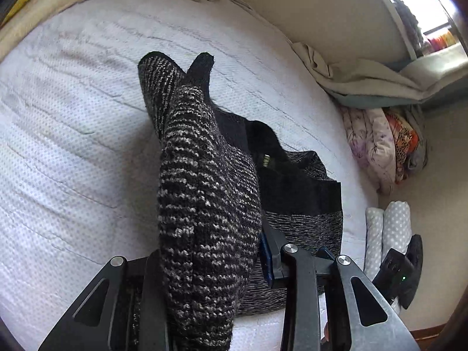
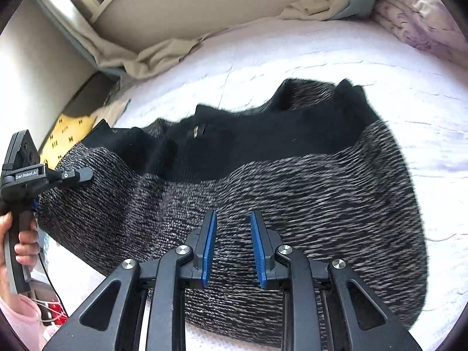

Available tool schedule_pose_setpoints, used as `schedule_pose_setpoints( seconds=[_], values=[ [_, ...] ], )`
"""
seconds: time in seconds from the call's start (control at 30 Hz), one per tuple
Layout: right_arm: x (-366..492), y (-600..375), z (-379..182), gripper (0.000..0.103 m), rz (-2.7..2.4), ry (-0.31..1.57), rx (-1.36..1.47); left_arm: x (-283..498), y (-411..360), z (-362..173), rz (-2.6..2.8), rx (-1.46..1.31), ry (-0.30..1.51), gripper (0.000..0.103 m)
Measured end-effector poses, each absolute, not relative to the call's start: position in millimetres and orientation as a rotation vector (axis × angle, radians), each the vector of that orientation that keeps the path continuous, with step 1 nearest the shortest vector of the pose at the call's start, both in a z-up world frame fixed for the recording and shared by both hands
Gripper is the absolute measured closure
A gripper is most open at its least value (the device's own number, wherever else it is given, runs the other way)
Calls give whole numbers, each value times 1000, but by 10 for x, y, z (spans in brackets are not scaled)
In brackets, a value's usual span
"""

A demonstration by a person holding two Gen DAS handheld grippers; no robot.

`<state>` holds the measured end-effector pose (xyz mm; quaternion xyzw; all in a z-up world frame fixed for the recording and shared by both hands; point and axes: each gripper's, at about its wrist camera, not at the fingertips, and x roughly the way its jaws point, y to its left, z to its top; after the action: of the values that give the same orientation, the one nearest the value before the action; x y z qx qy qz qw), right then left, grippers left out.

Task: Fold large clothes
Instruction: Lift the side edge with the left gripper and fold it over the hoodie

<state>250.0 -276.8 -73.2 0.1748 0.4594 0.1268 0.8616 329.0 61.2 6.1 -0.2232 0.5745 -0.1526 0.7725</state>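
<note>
Marled knit sweater (image 2: pixel 292 193), black band, bunched in left hand-held gripper (image 1: pixel 210 263).

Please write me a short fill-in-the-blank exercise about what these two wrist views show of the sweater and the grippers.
1. The black-and-grey knitted sweater lies on a white quilted ____.
2. The left gripper is shut on a fold of the ____.
3. The blue-padded fingers of the right gripper stand apart, so it is ____.
4. A small metal tag sits on the sweater's ____ band.

Missing words: mattress; sweater; open; black
</note>
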Motion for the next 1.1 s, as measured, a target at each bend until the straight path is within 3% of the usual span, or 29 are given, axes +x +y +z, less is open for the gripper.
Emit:
schedule_pose_setpoints(
  seconds=[0.43,0.63,0.67,0.93,1.03,1.1],
  values=[
    [2319,-3317,-584,80,233,922,512,3028,-711,311,-349,-312,1291,70],
    [2268,-3555,-618,80,242,927,605,2979,-1220,213,-324,-291,1315,82],
    [2258,-3605,-635,80,246,930,626,2935,-1282,179,-335,-295,1324,89],
    [2311,-3867,-1033,72,295,1004,895,2555,-1772,-258,-408,-283,1438,88],
    [2309,-3974,-1153,63,294,1011,990,2512,-1743,-150,-462,-322,1432,83],
    [2313,-4026,-1217,62,287,1015,1032,2475,-1734,-33,-514,-341,1438,76]
  ],
)
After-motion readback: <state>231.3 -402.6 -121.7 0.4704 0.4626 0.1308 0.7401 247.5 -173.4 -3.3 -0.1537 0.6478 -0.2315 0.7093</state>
